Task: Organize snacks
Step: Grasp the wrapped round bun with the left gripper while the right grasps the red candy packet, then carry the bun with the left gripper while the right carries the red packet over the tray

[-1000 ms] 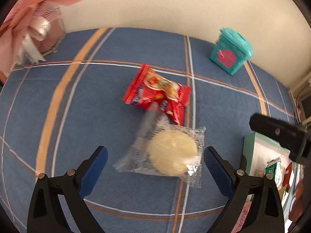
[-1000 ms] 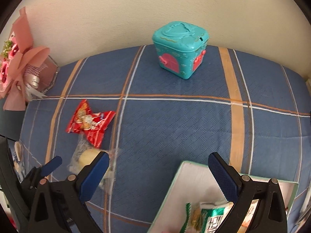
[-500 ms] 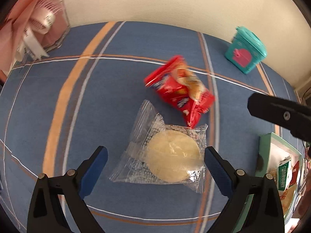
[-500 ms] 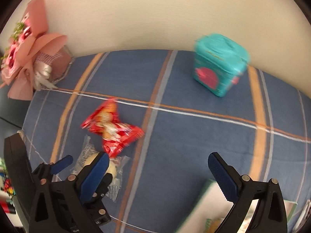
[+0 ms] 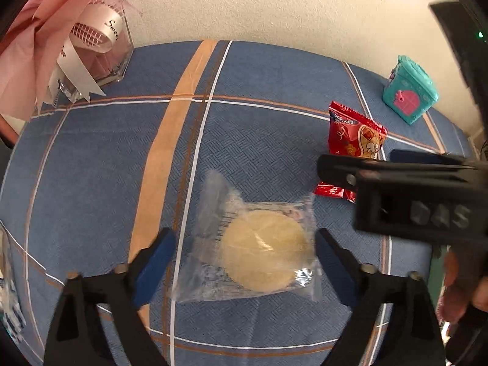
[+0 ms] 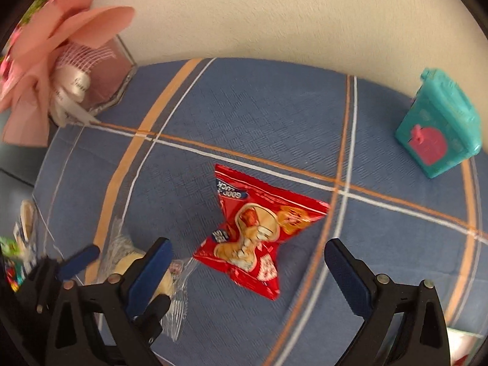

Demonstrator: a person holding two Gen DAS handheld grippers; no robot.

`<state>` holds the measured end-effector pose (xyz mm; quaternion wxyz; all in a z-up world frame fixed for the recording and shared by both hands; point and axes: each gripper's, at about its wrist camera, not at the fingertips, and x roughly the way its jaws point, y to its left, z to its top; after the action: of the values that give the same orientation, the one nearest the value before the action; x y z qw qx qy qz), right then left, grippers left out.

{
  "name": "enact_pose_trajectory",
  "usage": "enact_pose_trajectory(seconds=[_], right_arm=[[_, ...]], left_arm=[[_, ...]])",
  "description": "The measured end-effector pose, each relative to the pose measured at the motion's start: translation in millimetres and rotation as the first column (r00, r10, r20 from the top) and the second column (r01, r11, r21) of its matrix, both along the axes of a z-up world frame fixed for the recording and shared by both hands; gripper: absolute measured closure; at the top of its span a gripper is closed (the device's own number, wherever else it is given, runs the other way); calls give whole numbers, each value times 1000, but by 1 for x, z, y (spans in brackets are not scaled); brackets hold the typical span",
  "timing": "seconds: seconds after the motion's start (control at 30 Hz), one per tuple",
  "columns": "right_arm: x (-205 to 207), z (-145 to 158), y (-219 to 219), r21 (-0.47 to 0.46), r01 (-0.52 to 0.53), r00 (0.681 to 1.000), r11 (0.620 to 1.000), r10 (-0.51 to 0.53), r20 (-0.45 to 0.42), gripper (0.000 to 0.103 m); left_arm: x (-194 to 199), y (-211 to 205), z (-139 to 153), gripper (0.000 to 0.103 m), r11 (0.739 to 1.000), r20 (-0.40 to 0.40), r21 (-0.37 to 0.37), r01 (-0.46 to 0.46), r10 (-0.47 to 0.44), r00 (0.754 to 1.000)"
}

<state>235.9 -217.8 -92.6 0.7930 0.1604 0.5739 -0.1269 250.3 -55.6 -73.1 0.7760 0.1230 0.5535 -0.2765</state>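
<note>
**Both tongs wide over two snacks on the plaid desk**

Left tongs [image 5: 244, 262] spread wide, blue pads on either side of a clear-wrapped round cookie [image 5: 262, 250], not touching the wrapper. Cookie flat on the blue plaid cloth of the desk [image 5: 268, 140], near the front edge. Just beyond and to the right, a red snack packet [image 5: 355, 135], its lower part hidden behind the black body of the right tongs crossing the left wrist view.

From the right wrist view: right tongs [image 6: 247, 262] also gaping, nothing between the pads. Red snack packet [image 6: 259, 235] lying flat in the gap ahead of the fingers, pinched in the middle like a bow, printed side up. Cookie [image 6: 164, 280] at lower left, mostly behind the left pad, with the left tongs around it.

Farther back by the wall, a teal toy box [image 6: 439, 128] with a pink door at right, standing well apart from the snacks. At far left, a pink bouquet [image 6: 58, 48] with white ribbon in a clear holder.
</note>
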Motion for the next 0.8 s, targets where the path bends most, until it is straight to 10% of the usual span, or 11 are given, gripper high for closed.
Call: enact_pose_trajectory(seconds=[0.2,0.8], right_arm=[[-4,-11,-9,63,54,999,997,-54,7,42],[-108,56,9,-9,18,998,1000,-17,57,52]], left_arm=[[3,1,-5,32,999,-34,-43,-11,9,999],[-53,42,15,38,962,-132,-149,-229,211,969]])
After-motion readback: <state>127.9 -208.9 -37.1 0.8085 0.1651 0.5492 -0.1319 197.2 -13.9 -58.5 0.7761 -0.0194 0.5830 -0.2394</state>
